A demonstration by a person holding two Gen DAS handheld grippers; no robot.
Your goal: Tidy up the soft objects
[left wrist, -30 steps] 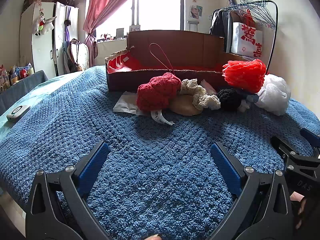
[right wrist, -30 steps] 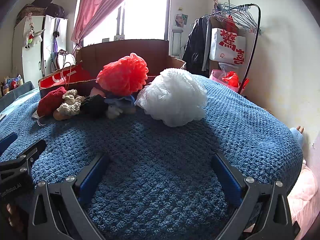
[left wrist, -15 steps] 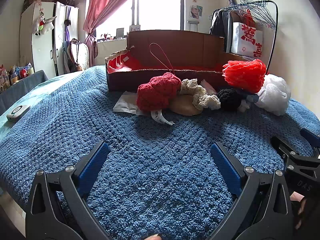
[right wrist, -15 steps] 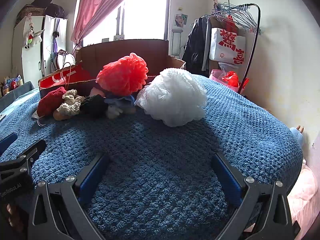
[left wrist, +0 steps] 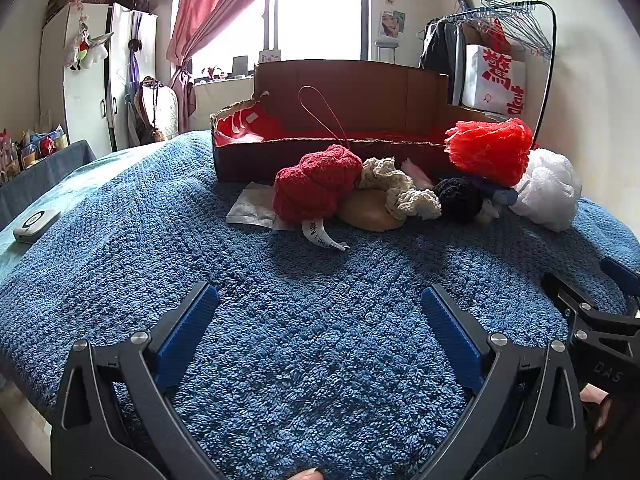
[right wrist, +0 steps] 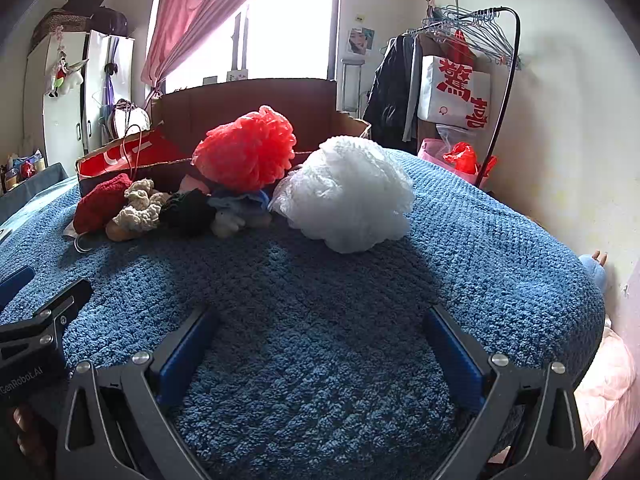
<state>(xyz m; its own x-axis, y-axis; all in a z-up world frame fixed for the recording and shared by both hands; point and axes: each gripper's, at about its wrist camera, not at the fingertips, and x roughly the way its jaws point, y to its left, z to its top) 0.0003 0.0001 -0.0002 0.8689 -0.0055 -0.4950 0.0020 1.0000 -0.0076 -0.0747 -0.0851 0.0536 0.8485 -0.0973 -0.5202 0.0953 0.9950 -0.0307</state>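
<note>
A row of soft things is gathered on the blue knitted blanket (left wrist: 320, 340), just in front of a low cardboard box (left wrist: 344, 152) with a red lining. At the left end of the row a red knitted piece (left wrist: 316, 188) is seen, with a white label trailing from it onto the blanket. Against its right side a cream crocheted piece (left wrist: 404, 196) is draped over a tan rounded item (left wrist: 368, 214). Next comes a black woolly ball (left wrist: 458, 200), and beside it some small blue and white items whose shapes cannot be made out. A red mesh sponge (right wrist: 246, 150) is perched on top of this part of the heap, touching the box's front wall. At the right end a white mesh sponge (right wrist: 348, 196) is rested on the blanket, touching the red one. A flat white packet (left wrist: 254, 210) is tucked under the red knitted piece on its left.

The left gripper (left wrist: 320, 312) is held low over bare blanket, well short of the heap, its blue-padded fingers spread wide with nothing between them. The right gripper (right wrist: 318, 332) is likewise spread wide and empty, pointed toward the white sponge, just beside the left one.

Further out, a white device (left wrist: 36, 224) is lying near the blanket's left edge. A clothes rack (right wrist: 468, 40) with hangers and a white bag with red characters is standing by the right wall.
</note>
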